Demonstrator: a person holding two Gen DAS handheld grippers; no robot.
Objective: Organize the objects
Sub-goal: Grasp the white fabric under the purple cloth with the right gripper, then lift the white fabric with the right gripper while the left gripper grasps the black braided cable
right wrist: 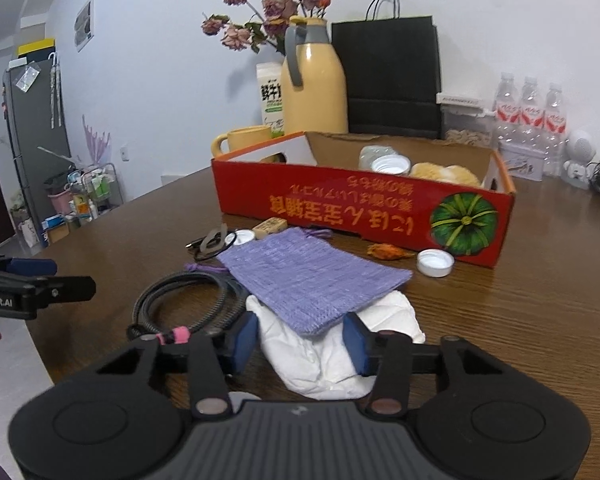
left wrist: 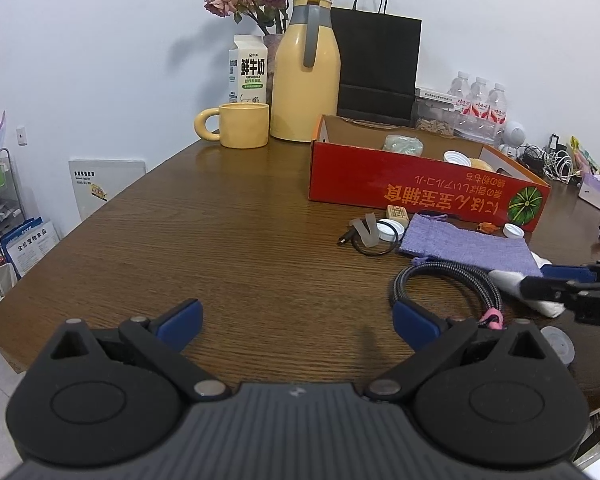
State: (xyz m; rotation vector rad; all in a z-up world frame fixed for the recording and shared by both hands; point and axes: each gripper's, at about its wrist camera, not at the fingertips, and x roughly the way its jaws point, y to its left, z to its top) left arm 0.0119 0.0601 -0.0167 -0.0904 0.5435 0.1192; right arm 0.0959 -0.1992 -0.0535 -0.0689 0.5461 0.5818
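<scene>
My right gripper (right wrist: 300, 340) is shut on a crumpled white tissue (right wrist: 324, 364), its blue pads pressing in from both sides. A purple knit pouch (right wrist: 308, 280) lies partly over the tissue. A coiled braided cable (right wrist: 188, 300) sits just left of it. Behind stands the red cardboard box (right wrist: 340, 208), holding a white lid and several soft items. In front of the box lie a white cap (right wrist: 435, 263), an orange dried scrap (right wrist: 388, 251) and a small wooden block (right wrist: 270, 226). My left gripper (left wrist: 298, 320) hovers open over bare tabletop, left of the cable (left wrist: 440, 280).
A yellow jug (left wrist: 304, 68), yellow mug (left wrist: 242, 125), milk carton (left wrist: 247, 70) and black paper bag (left wrist: 378, 64) line the back wall. Water bottles (left wrist: 478, 98) and tangled chargers stand far right. The brown table's edge (left wrist: 40, 264) drops off to the left.
</scene>
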